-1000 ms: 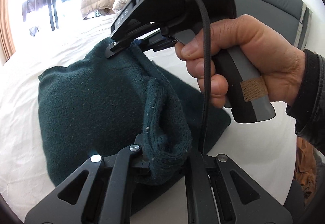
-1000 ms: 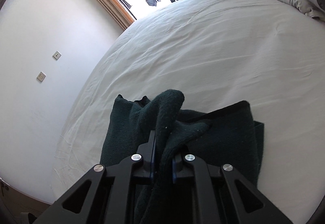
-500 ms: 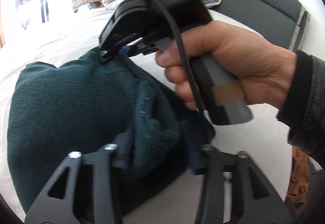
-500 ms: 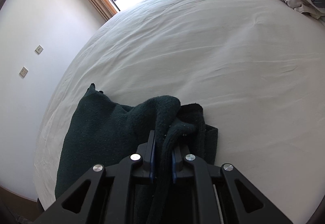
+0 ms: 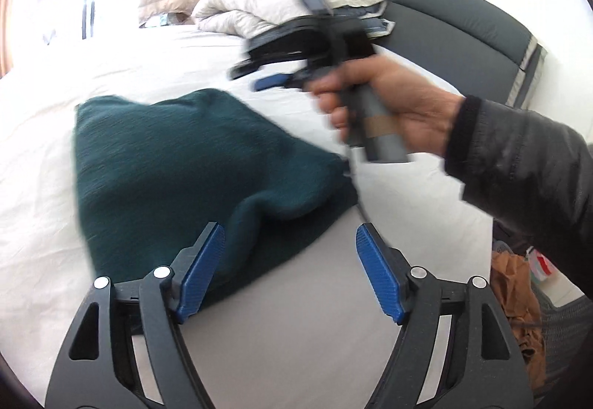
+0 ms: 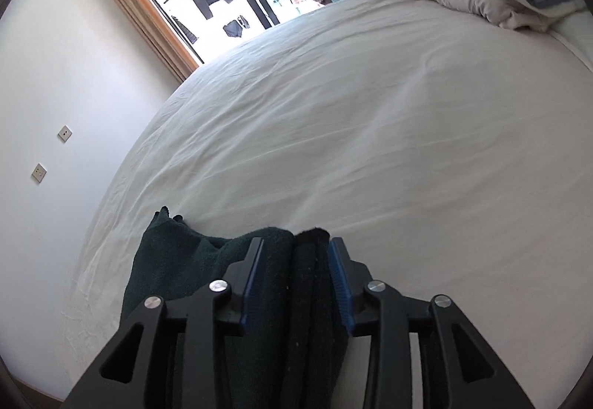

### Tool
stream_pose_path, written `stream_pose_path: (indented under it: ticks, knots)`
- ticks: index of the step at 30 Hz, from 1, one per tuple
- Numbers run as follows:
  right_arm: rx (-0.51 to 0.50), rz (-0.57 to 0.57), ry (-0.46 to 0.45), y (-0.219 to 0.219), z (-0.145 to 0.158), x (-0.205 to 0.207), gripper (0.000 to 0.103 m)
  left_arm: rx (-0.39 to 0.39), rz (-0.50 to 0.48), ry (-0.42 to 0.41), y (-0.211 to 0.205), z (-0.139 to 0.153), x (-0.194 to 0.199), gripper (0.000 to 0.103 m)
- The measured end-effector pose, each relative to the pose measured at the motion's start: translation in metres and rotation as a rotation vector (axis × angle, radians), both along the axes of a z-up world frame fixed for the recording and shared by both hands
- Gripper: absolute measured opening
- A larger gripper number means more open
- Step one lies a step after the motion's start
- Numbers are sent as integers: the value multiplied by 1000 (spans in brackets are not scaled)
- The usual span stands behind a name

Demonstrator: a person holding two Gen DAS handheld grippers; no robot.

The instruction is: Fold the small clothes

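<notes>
**Just ahead of both tongs: the green cloth, let go**

Ahead of and below the left tongs (image 5: pixel 291 262) lies the dark green fleece cloth (image 5: pixel 192 164), spread on the white bed sheet (image 5: pixel 74 46). Its near edge humps up beside the left-hand pad (image 5: pixel 202 268); the other pad stands over bare sheet. The jaws have just been opening and now stand wide apart, pressing on nothing.

The right tongs (image 6: pixel 296 277) show a different picture in their own view: a bunched fold of the same cloth (image 6: pixel 166 260) sits between the two blue pads, which have just been opening too. They look loosened, not clamped, though the fold fills most of the gap. In the left view the right tongs are blurred at the cloth's far corner, held by a hand (image 5: pixel 389 105) in a dark sleeve (image 5: pixel 519 164).

The cloth's long side seems to run from the left tongs' near edge away to the right tongs' corner. The next fold likely turns on that line, and the right tongs are the closer to a fresh grip.
</notes>
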State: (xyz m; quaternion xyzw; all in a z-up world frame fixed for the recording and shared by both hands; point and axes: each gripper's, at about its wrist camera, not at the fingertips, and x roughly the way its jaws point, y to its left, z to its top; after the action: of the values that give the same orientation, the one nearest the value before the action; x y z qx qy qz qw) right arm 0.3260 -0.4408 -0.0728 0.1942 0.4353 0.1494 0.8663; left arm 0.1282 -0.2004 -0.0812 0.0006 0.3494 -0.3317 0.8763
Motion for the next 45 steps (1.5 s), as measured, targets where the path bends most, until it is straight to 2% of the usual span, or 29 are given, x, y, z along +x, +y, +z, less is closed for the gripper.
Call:
stream_pose_path:
  ticks: [1, 4, 5, 10, 15, 17, 20, 21, 22, 23, 26, 29, 32, 34, 36, 37, 41, 45]
  knots:
    - [27, 10, -6, -4, 4, -10, 45, -4, 20, 1, 6, 12, 4, 73]
    - [79, 42, 16, -16, 11, -45, 56, -1, 67, -12, 28, 11, 9, 74]
    - [107, 57, 28, -18, 11, -58, 56, 2, 85, -22, 43, 13, 2, 74]
    - [135, 96, 106, -15, -6, -103, 56, 22, 162, -65, 75, 26, 18, 74]
    - [91, 94, 195, -6, -31, -106, 56, 72, 191, -9, 88, 19, 28, 74]
    - [110, 98, 232, -2, -40, -102, 56, 83, 190, 13, 93, 12, 31, 74]
    - [64, 118, 237, 12, -47, -99, 56, 95, 190, 25, 92, 1, 33, 74]
    - [59, 115, 229, 13, -47, -99, 54, 95, 192, 26, 90, -3, 38, 74]
    - [61, 109, 223, 13, -47, -98, 39, 92, 193, 27, 92, -3, 38, 74]
    - [72, 98, 221, 10, -47, -97, 30, 89, 193, 27, 91, -6, 39, 74]
    - [40, 85, 182, 10, -42, -101, 19, 92, 191, 15, 85, -6, 41, 74]
    - [21, 64, 133, 9, -34, -110, 15, 89, 191, 11, 79, 0, 46, 74]
    - [34, 47, 125, 4, -36, -116, 15, 96, 186, 4, 74, 3, 45, 74]
    - [5, 47, 140, 7, -41, -118, 17, 113, 182, 3, 73, 1, 45, 75]
    - [-7, 29, 158, 8, -38, -122, 30, 113, 185, 3, 75, -1, 44, 75]
    - [23, 3, 152, 2, -34, -123, 37, 106, 188, 10, 76, -2, 45, 75]
    - [135, -54, 86, -20, -16, -138, 40, 88, 191, 31, 78, -4, 50, 75]
    - [207, -26, 125, -20, -20, -137, 40, 91, 195, 29, 75, -5, 49, 75]
